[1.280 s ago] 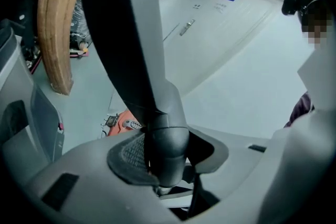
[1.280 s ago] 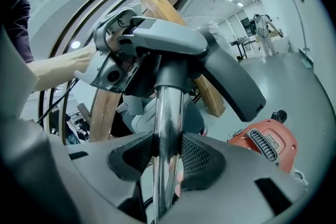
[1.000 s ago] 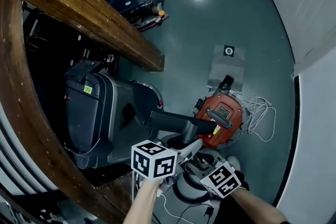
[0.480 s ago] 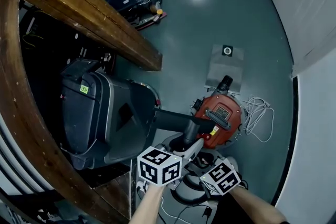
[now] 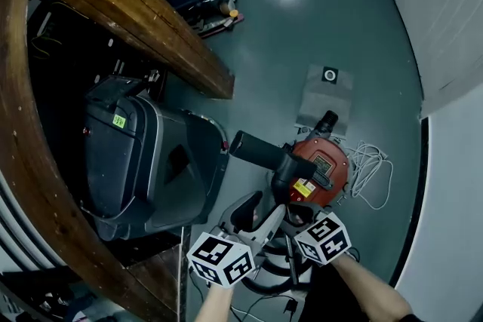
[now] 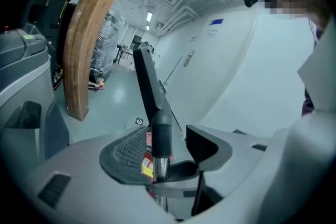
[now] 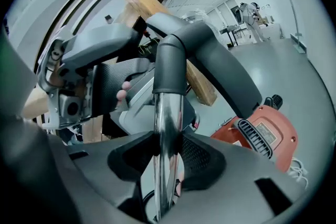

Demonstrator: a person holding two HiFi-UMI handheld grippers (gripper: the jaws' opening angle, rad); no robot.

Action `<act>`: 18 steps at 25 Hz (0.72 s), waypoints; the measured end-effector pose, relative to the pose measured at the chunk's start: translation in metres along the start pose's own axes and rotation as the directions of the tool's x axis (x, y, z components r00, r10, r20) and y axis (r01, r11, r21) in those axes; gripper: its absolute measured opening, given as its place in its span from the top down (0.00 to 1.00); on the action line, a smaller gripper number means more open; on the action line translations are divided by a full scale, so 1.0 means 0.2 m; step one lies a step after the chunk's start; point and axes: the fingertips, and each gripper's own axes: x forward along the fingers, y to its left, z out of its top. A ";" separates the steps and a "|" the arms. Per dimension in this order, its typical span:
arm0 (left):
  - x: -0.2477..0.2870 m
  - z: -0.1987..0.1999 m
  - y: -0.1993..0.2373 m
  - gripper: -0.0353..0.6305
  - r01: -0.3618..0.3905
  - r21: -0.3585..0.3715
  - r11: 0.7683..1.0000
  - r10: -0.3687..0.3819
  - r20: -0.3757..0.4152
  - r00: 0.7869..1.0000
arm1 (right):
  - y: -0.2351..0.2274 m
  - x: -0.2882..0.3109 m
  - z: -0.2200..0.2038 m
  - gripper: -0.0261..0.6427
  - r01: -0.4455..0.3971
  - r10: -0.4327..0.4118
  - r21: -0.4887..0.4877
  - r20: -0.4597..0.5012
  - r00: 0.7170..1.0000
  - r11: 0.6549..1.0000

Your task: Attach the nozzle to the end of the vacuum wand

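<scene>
– Jaws of the left gripper (image 6: 167, 148), how did they stand?
– Released; they had just been opening. The chrome vacuum wand tube (image 6: 159, 168), with the long black plastic nozzle (image 6: 145, 78) on its end, stood between them, close to the pad at picture left and clear of the other.
– And the right gripper (image 7: 168, 157)?
– Clenched on that chrome tube, just below the nozzle's collar, at the head view's lower centre beside the round red vacuum canister (image 5: 323, 170).
</scene>
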 end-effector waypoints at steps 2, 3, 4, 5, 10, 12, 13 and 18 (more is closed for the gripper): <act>-0.04 -0.01 0.01 0.60 -0.008 -0.027 1.000 0.008 0.026 1.000 | -0.09 0.02 0.01 0.72 0.011 -0.011 0.021 -0.007 1.000 1.000; -0.05 -0.02 0.01 0.60 -0.012 -0.039 0.999 0.013 0.035 0.999 | -0.13 0.03 0.01 0.72 0.014 -0.014 0.030 -0.010 1.000 0.999; -0.07 -0.04 0.01 0.60 -0.016 -0.052 0.999 0.018 0.043 0.999 | -0.16 0.04 0.02 0.72 0.015 -0.015 0.038 -0.014 1.000 0.999; -0.09 -0.06 0.01 0.60 -0.018 -0.066 0.998 0.022 0.052 0.998 | -0.19 0.06 0.03 0.72 0.014 -0.013 0.043 -0.018 1.000 0.999; -0.17 -0.14 0.02 0.60 -0.042 -0.151 0.988 0.054 0.078 0.995 | -0.26 0.15 0.06 0.72 -0.011 0.013 0.048 -0.037 0.999 0.999; -0.18 -0.16 0.02 0.60 -0.045 -0.169 0.985 0.061 0.091 0.994 | -0.27 0.20 0.06 0.72 -0.024 0.026 0.048 -0.047 0.999 0.999; -0.19 -0.17 0.02 0.60 -0.046 -0.176 0.983 0.064 0.097 0.993 | -0.28 0.23 0.07 0.72 -0.027 0.029 0.050 -0.050 0.998 0.998; -0.23 -0.15 0.02 0.60 -0.047 -0.198 0.979 0.083 0.176 0.981 | -0.39 0.31 0.07 0.72 -0.017 0.021 0.079 -0.054 0.998 0.997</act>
